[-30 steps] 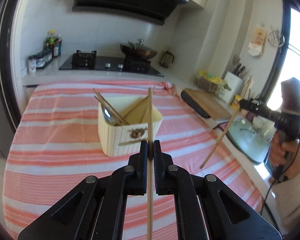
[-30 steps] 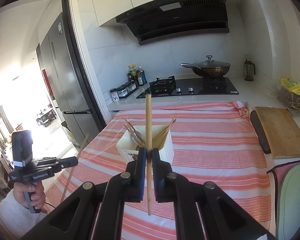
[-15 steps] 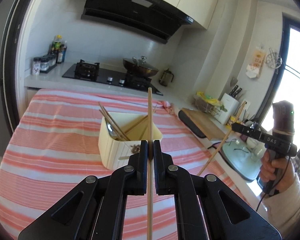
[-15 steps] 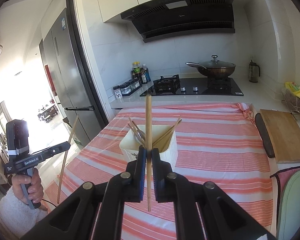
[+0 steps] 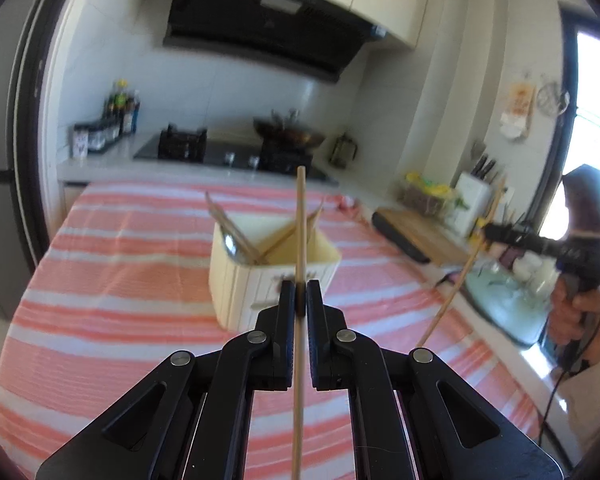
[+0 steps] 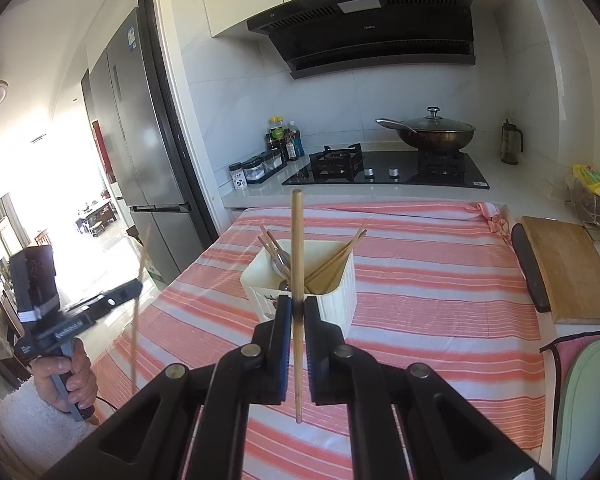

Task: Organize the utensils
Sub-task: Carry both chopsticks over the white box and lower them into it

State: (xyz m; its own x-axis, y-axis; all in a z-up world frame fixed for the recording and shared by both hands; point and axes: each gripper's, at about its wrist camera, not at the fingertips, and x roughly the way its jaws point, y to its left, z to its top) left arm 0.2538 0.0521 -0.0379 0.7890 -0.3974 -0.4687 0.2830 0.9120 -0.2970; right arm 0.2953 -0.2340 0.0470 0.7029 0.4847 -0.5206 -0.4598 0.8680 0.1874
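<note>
A cream ribbed utensil holder stands on the red-and-white striped cloth, holding several chopsticks and a metal spoon. My left gripper is shut on a wooden chopstick that stands upright just short of the holder. My right gripper is shut on another upright chopstick, also in front of the holder. Each view shows the other gripper at its edge with its chopstick: the right gripper in a hand, the left gripper in a hand.
A wooden cutting board and a dark roll lie right of the cloth. Behind are a gas hob with a lidded wok, bottles and jars, and a fridge at the left.
The left wrist view is now blurred and the holder sits a little higher and larger in it. In the right wrist view the left gripper has sunk lower; the holder looks unchanged.
</note>
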